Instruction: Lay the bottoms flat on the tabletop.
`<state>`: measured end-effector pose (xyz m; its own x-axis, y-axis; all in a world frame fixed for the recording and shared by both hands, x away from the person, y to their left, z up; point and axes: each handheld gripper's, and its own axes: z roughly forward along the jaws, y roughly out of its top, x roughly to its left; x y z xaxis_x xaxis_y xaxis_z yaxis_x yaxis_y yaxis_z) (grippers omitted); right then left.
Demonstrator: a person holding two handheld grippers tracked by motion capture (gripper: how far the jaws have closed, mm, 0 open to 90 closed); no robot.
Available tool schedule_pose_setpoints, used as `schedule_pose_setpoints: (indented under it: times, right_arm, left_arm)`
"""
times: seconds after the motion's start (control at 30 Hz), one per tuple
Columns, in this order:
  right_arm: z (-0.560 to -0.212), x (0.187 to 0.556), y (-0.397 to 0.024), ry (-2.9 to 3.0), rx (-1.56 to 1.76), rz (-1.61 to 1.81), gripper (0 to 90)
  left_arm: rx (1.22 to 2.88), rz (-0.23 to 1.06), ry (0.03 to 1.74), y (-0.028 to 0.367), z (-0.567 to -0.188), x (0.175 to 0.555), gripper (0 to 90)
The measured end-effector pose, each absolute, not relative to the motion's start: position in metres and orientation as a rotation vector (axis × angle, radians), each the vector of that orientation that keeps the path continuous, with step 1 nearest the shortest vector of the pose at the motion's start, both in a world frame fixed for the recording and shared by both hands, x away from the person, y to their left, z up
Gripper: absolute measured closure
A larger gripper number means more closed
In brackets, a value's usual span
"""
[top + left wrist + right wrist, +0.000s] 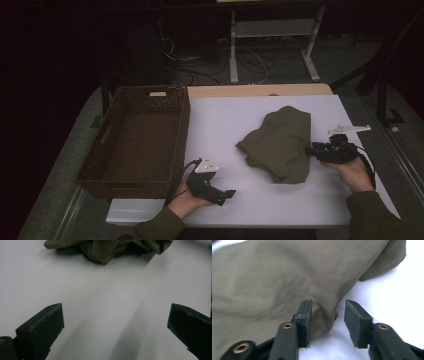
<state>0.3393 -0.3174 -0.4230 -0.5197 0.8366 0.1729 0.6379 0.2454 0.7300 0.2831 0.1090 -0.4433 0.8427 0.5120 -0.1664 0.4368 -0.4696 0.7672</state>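
At cloth (280,142) edge, right gripper (311,149) level, parted.

We take this for a lab or workroom: we work at a white table (260,200) under a fixed overhead camera. Well beyond our fingers, past the table's far edge, loose cables (200,65) sprawl over a grey floor between the metal legs of another bench (270,30), in a dim room.
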Motion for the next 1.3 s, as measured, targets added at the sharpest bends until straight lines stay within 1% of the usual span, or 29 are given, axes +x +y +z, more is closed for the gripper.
schedule_pose_setpoints:
  times: [0.07,0.13,0.2,0.3,0.43,0.67,0.9,1.3]
  right_arm:
    - [-0.418,0.336,-0.319,2.251,1.375,1.155,49.3]
    - [-0.414,0.332,-0.320,2.246,1.367,1.178,46.5]
    - [-0.407,0.328,-0.320,2.231,1.352,1.205,41.4]
    - [-0.402,0.326,-0.317,2.264,1.334,1.244,36.4]
    - [-0.399,0.324,-0.306,2.322,1.271,1.243,32.2]
    - [-0.387,0.323,-0.283,2.353,1.183,1.282,31.6]
    - [-0.382,0.329,-0.259,2.388,1.140,1.285,32.2]
    - [-0.369,0.353,-0.201,2.458,1.020,1.298,33.2]
  left_arm:
    - [2.130,0.105,0.688,0.109,-0.443,0.283,0.0]
    - [2.131,0.104,0.687,0.109,-0.443,0.283,0.0]
    - [2.131,0.102,0.687,0.109,-0.443,0.283,0.0]
    - [2.133,0.101,0.687,0.108,-0.443,0.283,0.0]
    - [2.127,0.104,0.684,0.108,-0.443,0.283,0.0]
    - [2.128,0.098,0.679,0.109,-0.443,0.283,0.0]
    - [2.129,0.096,0.677,0.108,-0.443,0.283,0.0]
    - [2.124,0.101,0.673,0.108,-0.443,0.282,0.0]
